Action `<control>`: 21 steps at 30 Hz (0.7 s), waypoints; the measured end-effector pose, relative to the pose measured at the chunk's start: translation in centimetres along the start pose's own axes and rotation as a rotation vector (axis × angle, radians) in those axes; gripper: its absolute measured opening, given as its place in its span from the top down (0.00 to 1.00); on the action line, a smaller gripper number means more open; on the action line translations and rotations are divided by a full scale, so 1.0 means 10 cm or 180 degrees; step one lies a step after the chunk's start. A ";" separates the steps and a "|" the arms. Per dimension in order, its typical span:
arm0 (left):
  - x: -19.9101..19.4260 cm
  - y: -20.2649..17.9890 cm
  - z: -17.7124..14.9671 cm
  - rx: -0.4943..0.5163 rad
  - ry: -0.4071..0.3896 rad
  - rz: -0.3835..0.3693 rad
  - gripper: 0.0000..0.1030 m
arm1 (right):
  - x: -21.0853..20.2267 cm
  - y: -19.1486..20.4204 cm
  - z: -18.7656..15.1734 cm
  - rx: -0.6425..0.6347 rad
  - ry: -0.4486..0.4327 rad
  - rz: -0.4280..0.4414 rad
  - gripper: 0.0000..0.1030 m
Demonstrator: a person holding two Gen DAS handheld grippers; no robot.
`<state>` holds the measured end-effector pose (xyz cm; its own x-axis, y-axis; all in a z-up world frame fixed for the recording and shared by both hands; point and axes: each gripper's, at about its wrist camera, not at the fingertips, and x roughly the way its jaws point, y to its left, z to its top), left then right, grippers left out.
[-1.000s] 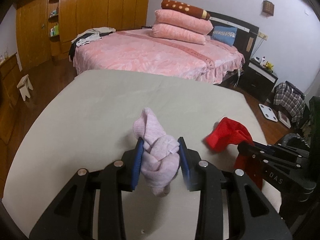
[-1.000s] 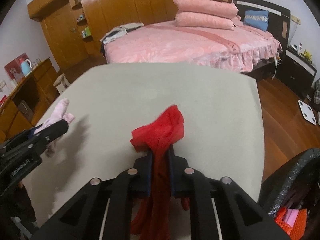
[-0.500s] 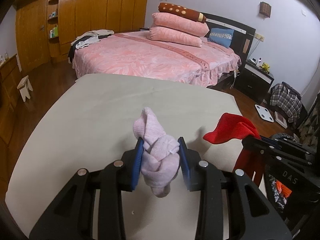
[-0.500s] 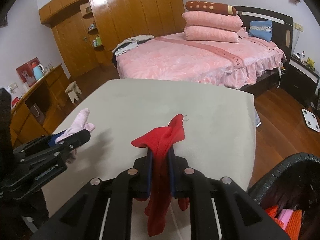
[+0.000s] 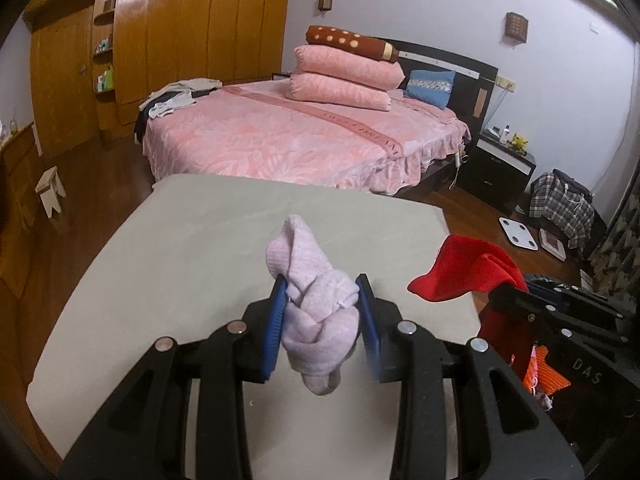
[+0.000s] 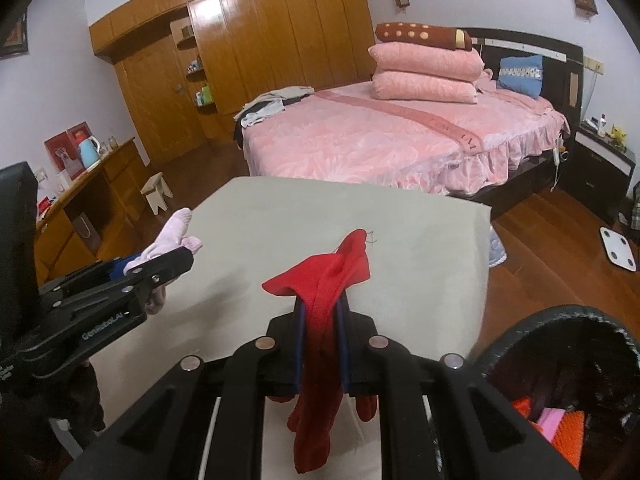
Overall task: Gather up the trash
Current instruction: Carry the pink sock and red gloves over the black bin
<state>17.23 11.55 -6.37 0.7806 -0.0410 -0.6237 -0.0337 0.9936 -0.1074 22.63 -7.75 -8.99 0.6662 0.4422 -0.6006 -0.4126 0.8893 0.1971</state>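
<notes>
From the left wrist, the left tool (image 5: 322, 320) pinched a soft, light pink sock (image 5: 316, 320) at its bunched middle, clear above the table (image 5: 160, 280). From the right wrist, the right tool (image 6: 320, 344) squeezed a limp red sock (image 6: 320, 320) mid-length, ends dangling, beside the black bin (image 6: 520, 336); such floppy knit looked best gripped where it bunches.

Dim, warm indoor light; ceiling glare streaks the wardrobe (image 6: 256, 36) doors. Strong fisheye bending and dark vignetted corners; near foreground slightly soft.
</notes>
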 end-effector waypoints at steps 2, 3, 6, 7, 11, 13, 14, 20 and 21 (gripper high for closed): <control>-0.09 -0.05 0.00 0.0012 -0.0022 -0.0027 0.68 | -0.13 -0.01 0.01 0.0012 -0.0048 -0.0002 0.87; -0.13 -0.08 0.00 0.0017 -0.0031 -0.0041 0.68 | -0.18 -0.01 0.00 0.0008 -0.0067 -0.0008 0.87; -0.24 -0.19 0.01 0.0029 -0.0049 -0.0095 0.68 | -0.37 -0.04 -0.01 -0.0003 -0.0144 -0.0039 0.87; -0.27 -0.22 0.01 0.0035 -0.0057 -0.0111 0.68 | -0.43 -0.05 -0.02 0.0001 -0.0165 -0.0049 0.87; -0.42 -0.45 0.00 0.0121 -0.0109 -0.0212 0.68 | -0.69 -0.18 -0.08 0.0085 -0.0259 -0.0105 0.87; -0.48 -0.58 -0.01 0.0165 -0.0125 -0.0273 0.68 | -0.78 -0.24 -0.10 0.0106 -0.0290 -0.0137 0.87; -0.50 -0.66 -0.01 0.0189 -0.0133 -0.0314 0.68 | -0.84 -0.27 -0.11 0.0116 -0.0309 -0.0159 0.87; -0.54 -1.08 -0.06 0.0326 -0.0135 -0.0544 0.68 | -1.19 -0.51 -0.23 0.0217 -0.0430 -0.0318 0.87; -0.54 -1.15 -0.08 0.0364 -0.0137 -0.0566 0.68 | -1.26 -0.58 -0.25 0.0242 -0.0448 -0.0353 0.87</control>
<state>12.88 0.22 -2.39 0.7939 -0.2148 -0.5689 0.1762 0.9767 -0.1228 15.07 -18.73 -4.53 0.7875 0.3482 -0.5085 -0.2874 0.9374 0.1968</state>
